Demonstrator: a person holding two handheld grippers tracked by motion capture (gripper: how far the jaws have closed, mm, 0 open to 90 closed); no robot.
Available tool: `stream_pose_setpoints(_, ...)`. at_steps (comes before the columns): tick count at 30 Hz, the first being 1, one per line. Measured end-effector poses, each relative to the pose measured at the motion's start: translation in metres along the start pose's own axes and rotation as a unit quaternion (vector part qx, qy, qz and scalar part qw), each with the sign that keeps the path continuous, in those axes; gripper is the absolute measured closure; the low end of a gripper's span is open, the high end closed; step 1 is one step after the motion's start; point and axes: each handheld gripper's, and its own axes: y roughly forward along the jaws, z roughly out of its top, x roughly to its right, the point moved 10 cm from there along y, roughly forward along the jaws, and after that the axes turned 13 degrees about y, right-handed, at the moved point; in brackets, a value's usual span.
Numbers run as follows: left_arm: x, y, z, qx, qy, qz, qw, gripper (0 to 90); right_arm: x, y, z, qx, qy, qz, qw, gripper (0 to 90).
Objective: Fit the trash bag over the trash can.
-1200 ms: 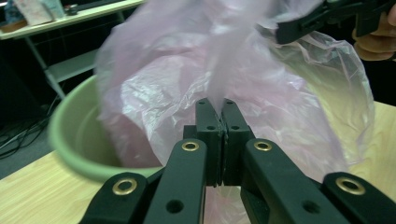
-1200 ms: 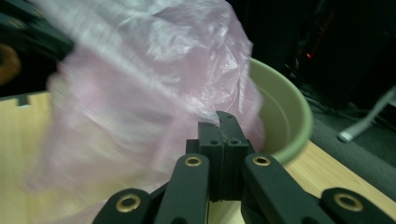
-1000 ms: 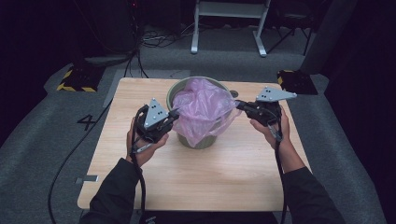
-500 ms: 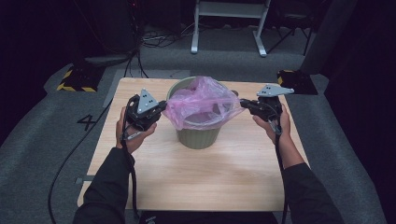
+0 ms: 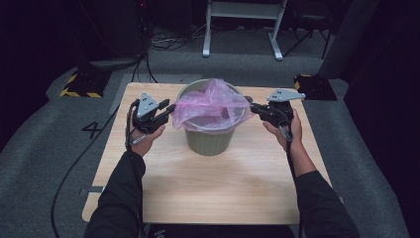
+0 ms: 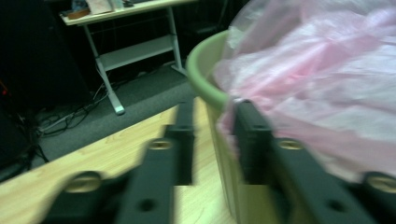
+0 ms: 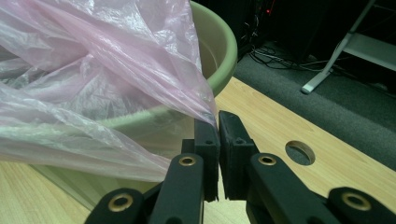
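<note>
Left gripper (image 6: 212, 135) jaws have just been opening, and the pink bag (image 5: 210, 104) edge it had pulled down now drapes over the rim of the green bin (image 5: 208, 141), brushing one jaw, no longer pinched. The right gripper (image 7: 218, 122) is clamped tight on the opposite edge, stretching it outward past the rim. One side looks seated; judging by that, the right side gets hooked next.

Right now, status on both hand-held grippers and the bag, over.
Left hand-held gripper jaws just opening, bag edge let go. Right hand-held gripper shut on pink bag, stretched over green bin rim. Nothing in the way.
</note>
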Motion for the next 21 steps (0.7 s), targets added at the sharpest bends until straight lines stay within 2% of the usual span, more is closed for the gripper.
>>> stream_pose_setpoints(2, -0.002, -0.004, -0.005, 0.006, -0.022, -0.011, 0.9997, 54.0, 0.000, -0.001, -0.001, 0.002, 0.009, 0.007, 0.9999, 88.0)
stream_pose_setpoints(3, -0.002, -0.006, -0.005, 0.010, -0.025, -0.012, 0.9996, 48.2, 0.000, -0.002, -0.001, 0.004, 0.010, 0.008, 0.9999, 88.3)
stream_pose_setpoints(5, 0.000, -0.013, -0.007, 0.011, -0.033, -0.030, 0.9989, 36.7, 0.000, -0.005, 0.000, 0.007, 0.008, 0.009, 0.9999, 89.5)
stream_pose_setpoints(6, -0.001, -0.017, -0.009, 0.003, -0.027, -0.024, 0.9993, 31.5, -0.001, -0.006, 0.001, 0.008, 0.008, 0.008, 0.9999, 89.9)
stream_pose_setpoints(8, -0.005, -0.026, -0.012, -0.004, -0.016, -0.010, 0.9998, 29.1, 0.000, -0.008, 0.001, 0.010, 0.008, 0.006, 0.9999, 90.0)
stream_pose_setpoints(10, -0.011, -0.034, -0.017, -0.009, -0.026, -0.004, 0.9996, 28.9, 0.002, -0.010, 0.001, 0.011, 0.007, 0.003, 0.9999, 90.0)
stream_pose_setpoints(12, -0.017, -0.041, -0.022, -0.021, -0.026, 0.005, 0.9994, 28.0, 0.004, -0.012, 0.002, 0.014, 0.012, -0.001, 0.9998, 90.0)
stream_pose_setpoints(14, -0.018, -0.048, -0.021, -0.008, -0.042, -0.009, 0.9991, 26.6, 0.005, -0.013, 0.002, 0.016, 0.016, -0.002, 0.9997, 90.0)
stream_pose_setpoints(16, -0.012, -0.056, -0.014, 0.007, -0.042, -0.029, 0.9987, 24.0, 0.004, -0.014, 0.003, 0.016, 0.016, 0.002, 0.9997, 90.0)
stream_pose_setpoints(18, 0.002, -0.063, -0.004, 0.026, -0.030, -0.054, 0.9977, 21.1, 0.003, -0.014, 0.003, 0.016, 0.011, 0.000, 0.9998, 90.0)
stream_pose_setpoints(20, 0.018, -0.066, 0.004, 0.025, -0.012, -0.074, 0.9969, 19.1, 0.001, -0.013, 0.003, 0.014, 0.009, 0.000, 0.9999, 90.0)
stream_pose_setpoints(21, 0.028, -0.067, 0.008, 0.026, -0.005, -0.090, 0.9956, 18.1, 0.001, -0.013, 0.004, 0.015, 0.008, -0.003, 0.9999, 90.0)
